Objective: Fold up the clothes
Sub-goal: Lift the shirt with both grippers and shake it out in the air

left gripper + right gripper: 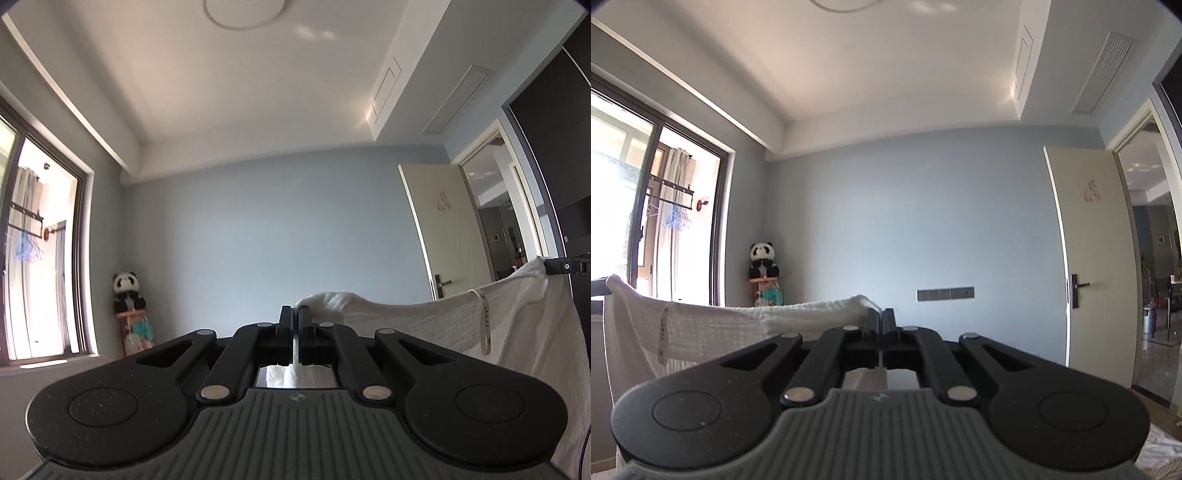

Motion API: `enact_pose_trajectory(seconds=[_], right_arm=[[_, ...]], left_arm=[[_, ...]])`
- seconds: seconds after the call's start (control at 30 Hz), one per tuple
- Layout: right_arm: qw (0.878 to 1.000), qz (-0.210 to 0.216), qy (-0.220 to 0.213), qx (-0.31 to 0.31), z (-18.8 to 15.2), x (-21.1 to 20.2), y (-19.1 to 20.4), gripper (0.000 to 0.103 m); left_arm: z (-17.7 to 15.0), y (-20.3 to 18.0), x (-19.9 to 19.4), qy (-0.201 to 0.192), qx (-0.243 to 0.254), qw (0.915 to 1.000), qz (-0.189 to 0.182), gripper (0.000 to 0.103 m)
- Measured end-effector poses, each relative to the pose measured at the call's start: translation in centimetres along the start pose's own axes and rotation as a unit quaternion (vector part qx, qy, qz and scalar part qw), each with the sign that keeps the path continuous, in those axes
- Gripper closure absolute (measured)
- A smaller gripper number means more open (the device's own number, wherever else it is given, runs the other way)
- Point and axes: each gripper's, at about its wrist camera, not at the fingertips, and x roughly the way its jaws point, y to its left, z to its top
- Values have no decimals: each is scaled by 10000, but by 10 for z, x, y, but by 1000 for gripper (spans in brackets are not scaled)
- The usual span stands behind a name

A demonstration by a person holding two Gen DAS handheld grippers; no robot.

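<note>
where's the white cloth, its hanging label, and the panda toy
white cloth [424,325], left wrist view, textured stretch below the top edge
hanging label [484,317], left wrist view, middle of the strip
panda toy [762,260], right wrist view, its body

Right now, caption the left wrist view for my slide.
Left tongs shut on a white towel, stretched across to the right tongs, bedroom behind.

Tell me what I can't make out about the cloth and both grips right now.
- White cloth: its lower part, left wrist view, hidden behind the left gripper body and cut off by the edge.
- Kind of garment: cannot tell in either view; only a stretched top edge shows.
- Label: print too small to read.
- Right gripper: depth of its bite on the cloth is hidden by its own fingers.
</note>
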Motion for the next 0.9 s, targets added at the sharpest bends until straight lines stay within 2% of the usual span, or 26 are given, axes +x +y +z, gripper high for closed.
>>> enact_pose_trajectory(seconds=[0.3, 0.47, 0.57, 0.73, 0.9], right_arm=[[9933, 84, -1087, -378, 65, -74, 18, 101], [9897, 44, -1322, -552, 80, -100, 21, 101], [9898, -2, -1303, -571, 79, -102, 19, 101], [9932, -82, -995, -598, 60, -84, 13, 101], [9970, -148, -380, -663, 20, -43, 4, 101]], left_arm=[[52, -22, -67, -905, 355, 9952, 54, 100], [64, -34, -97, -1248, 496, 9909, -115, 100], [62, -42, -103, -1347, 640, 9886, -200, 100], [45, -46, -79, -1104, 698, 9910, -285, 100], [9, -38, -26, -497, 656, 9960, -333, 100]])
